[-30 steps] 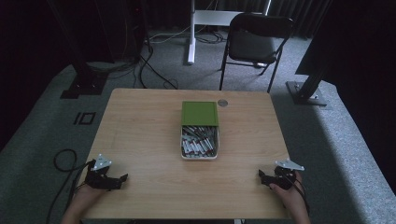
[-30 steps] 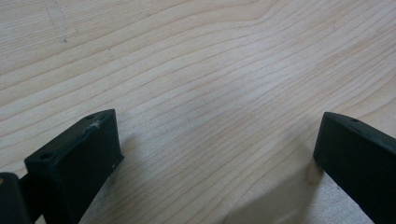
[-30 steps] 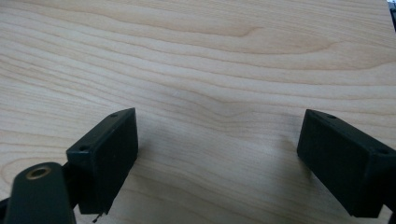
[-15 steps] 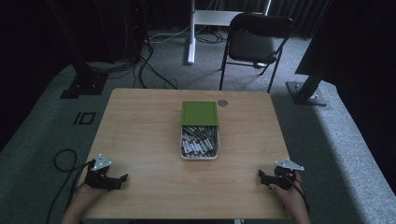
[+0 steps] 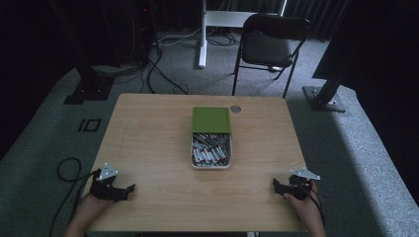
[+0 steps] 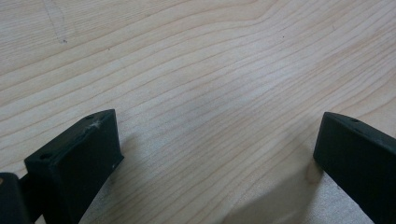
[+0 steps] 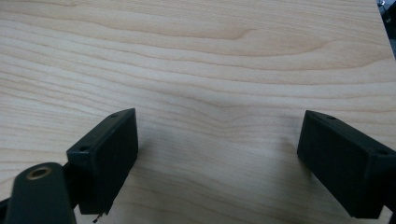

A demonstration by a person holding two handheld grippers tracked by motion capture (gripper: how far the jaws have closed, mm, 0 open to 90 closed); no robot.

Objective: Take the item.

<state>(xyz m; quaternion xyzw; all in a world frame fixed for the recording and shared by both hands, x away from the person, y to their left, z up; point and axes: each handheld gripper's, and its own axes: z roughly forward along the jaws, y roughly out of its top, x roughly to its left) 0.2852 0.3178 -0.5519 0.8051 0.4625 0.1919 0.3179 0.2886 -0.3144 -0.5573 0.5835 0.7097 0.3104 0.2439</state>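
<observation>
A white box [image 5: 211, 157] holding several marker pens sits at the middle of the wooden table [image 5: 148, 143]. Its green lid [image 5: 211, 120] lies half over the far end. My left gripper [image 5: 123, 190] rests near the front left corner, held by a hand. In the left gripper view it [image 6: 217, 140] stands open over bare wood. My right gripper [image 5: 277, 185] rests near the front right corner in the other hand. Its jaws are wide apart in the right gripper view, so it [image 7: 217, 140] is open with nothing between them.
A small round grey disc [image 5: 235, 108] lies on the table just behind the box. A black folding chair [image 5: 269, 47] and a white post [image 5: 202, 29] stand beyond the far edge. Black cables [image 5: 66, 170] trail off the front left.
</observation>
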